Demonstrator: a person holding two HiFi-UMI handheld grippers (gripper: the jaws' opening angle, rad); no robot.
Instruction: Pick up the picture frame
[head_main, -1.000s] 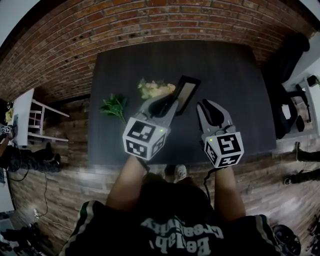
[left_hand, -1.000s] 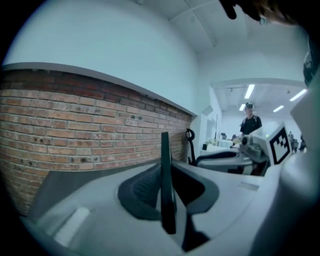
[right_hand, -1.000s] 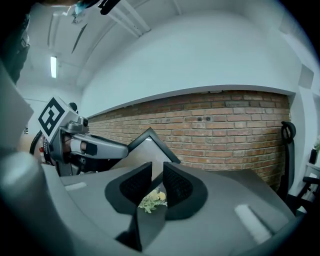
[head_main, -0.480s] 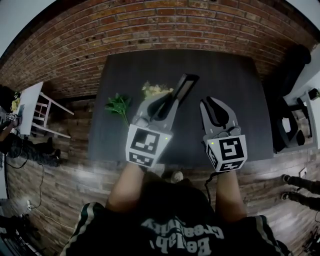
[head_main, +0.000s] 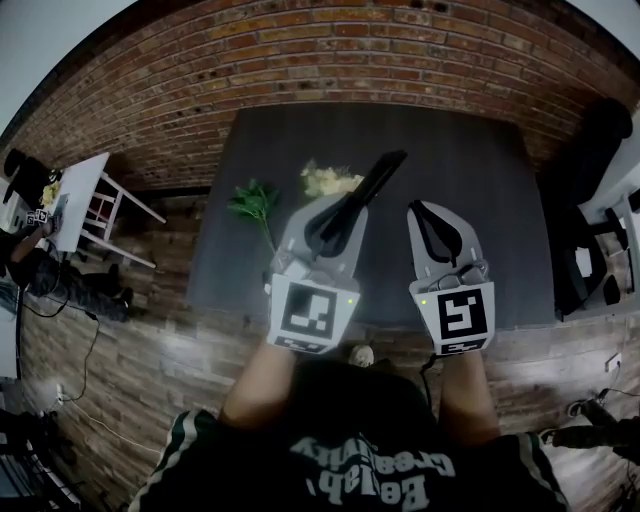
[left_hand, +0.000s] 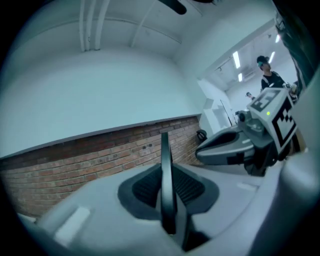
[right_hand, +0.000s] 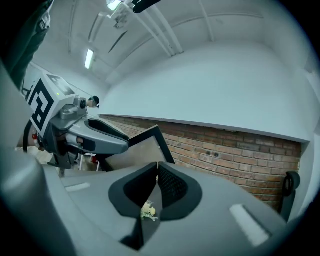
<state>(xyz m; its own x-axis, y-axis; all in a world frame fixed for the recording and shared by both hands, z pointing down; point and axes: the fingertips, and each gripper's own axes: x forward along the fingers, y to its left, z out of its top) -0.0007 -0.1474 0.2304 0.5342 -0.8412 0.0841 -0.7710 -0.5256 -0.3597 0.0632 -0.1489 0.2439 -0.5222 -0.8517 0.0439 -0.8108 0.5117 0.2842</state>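
Head view: my left gripper pinches the picture frame by its near end. The frame is held clear above the table and slants away to the right. Left gripper view: the frame stands edge-on, pressed between my two pads. My right gripper is just right of the frame and apart from it. Its jaws have just been closing, and the fingers now meet with nothing between them.

Surroundings: a bunch of pale yellow flowers lies on the table just left of the frame. A green sprig lies farther left of the frame. In the right gripper view, the flowers show through the gap behind my closed fingers.

Surface and room: the dark table spreads beneath the frame. A red brick wall runs beyond the frame. A wooden floor surrounds the table. A white side table stands well left of the frame, and a black chair well right of it.
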